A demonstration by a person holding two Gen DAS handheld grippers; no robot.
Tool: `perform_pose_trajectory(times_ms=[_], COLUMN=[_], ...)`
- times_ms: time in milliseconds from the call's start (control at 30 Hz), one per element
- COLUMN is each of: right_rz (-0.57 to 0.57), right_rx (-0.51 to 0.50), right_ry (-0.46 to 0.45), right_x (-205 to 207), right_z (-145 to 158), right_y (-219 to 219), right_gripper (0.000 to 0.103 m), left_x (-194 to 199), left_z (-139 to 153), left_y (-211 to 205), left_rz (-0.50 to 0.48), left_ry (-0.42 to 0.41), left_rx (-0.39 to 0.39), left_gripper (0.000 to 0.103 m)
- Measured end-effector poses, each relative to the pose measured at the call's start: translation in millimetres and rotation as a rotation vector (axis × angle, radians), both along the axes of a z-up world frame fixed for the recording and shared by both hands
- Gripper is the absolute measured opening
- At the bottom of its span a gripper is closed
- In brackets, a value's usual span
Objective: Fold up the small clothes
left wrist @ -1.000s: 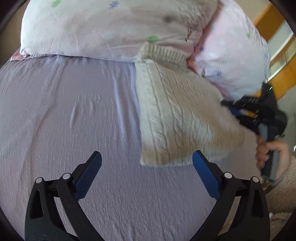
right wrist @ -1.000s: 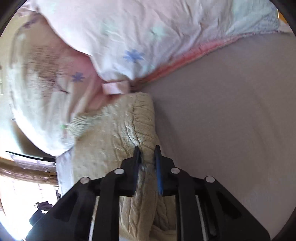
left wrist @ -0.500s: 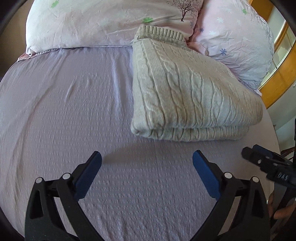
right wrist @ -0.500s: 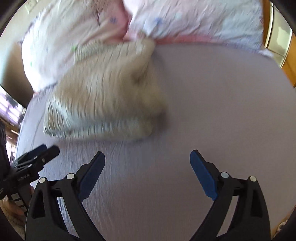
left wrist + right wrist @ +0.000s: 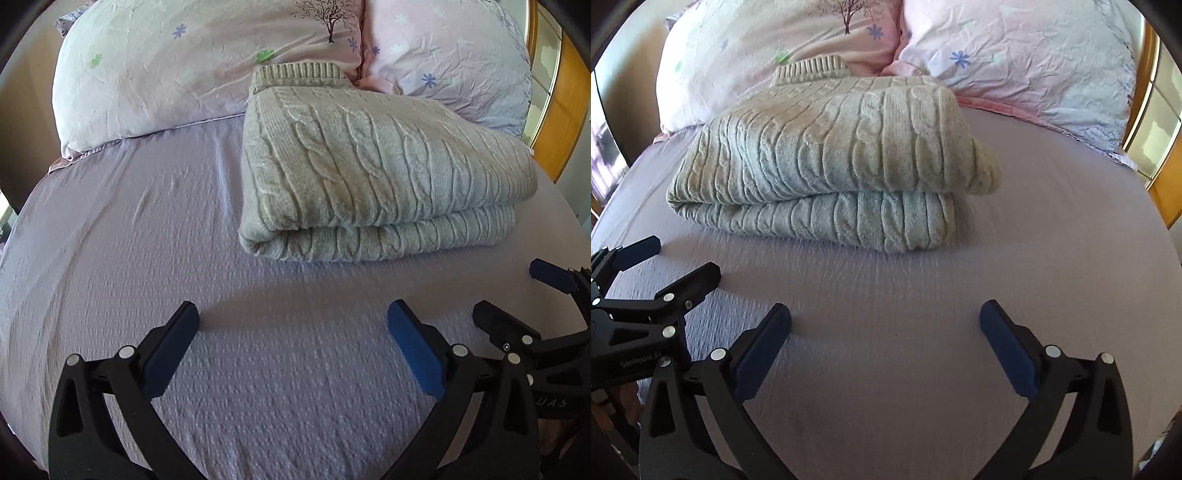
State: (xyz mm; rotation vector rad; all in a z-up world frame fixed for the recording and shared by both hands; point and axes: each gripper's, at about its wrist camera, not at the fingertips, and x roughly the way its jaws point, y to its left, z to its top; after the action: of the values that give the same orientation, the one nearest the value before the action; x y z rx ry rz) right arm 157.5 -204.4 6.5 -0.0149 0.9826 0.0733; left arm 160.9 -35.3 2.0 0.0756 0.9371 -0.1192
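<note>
A cream cable-knit sweater [image 5: 369, 173] lies folded in a thick stack on the lilac bed sheet [image 5: 147, 258], its ribbed hem against the pillows; it also shows in the right wrist view [image 5: 831, 158]. My left gripper [image 5: 291, 332] is open and empty, held above the sheet in front of the sweater. My right gripper [image 5: 884, 332] is open and empty, also in front of the sweater. Each gripper shows at the edge of the other's view: the right one [image 5: 517, 299], the left one [image 5: 668, 262].
Two pink floral pillows [image 5: 207, 59] [image 5: 454, 55] lean at the head of the bed behind the sweater. A wooden frame [image 5: 561, 110] stands at the far right. The sheet [image 5: 1034, 240] spreads around the sweater.
My right gripper let go of the sweater, opened and drew back to the near side. My left gripper also drew back. The sweater now lies folded and still.
</note>
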Motion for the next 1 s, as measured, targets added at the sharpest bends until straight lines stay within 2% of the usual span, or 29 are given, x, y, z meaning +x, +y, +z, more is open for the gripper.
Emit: perform_pose_trajectory(times_ms=[1000], right_rz=[-0.002], right_rx=[-0.001], right_ry=[-0.002], right_x=[-1.8], right_z=[0.5], right_y=[2.2], right_gripper=[0.102], left_x=[0.3], left_z=[0.5], left_y=[0.3], left_rz=[0.001], left_ry=[-0.001], left_rx=[0.001], left_gripper=[0.101])
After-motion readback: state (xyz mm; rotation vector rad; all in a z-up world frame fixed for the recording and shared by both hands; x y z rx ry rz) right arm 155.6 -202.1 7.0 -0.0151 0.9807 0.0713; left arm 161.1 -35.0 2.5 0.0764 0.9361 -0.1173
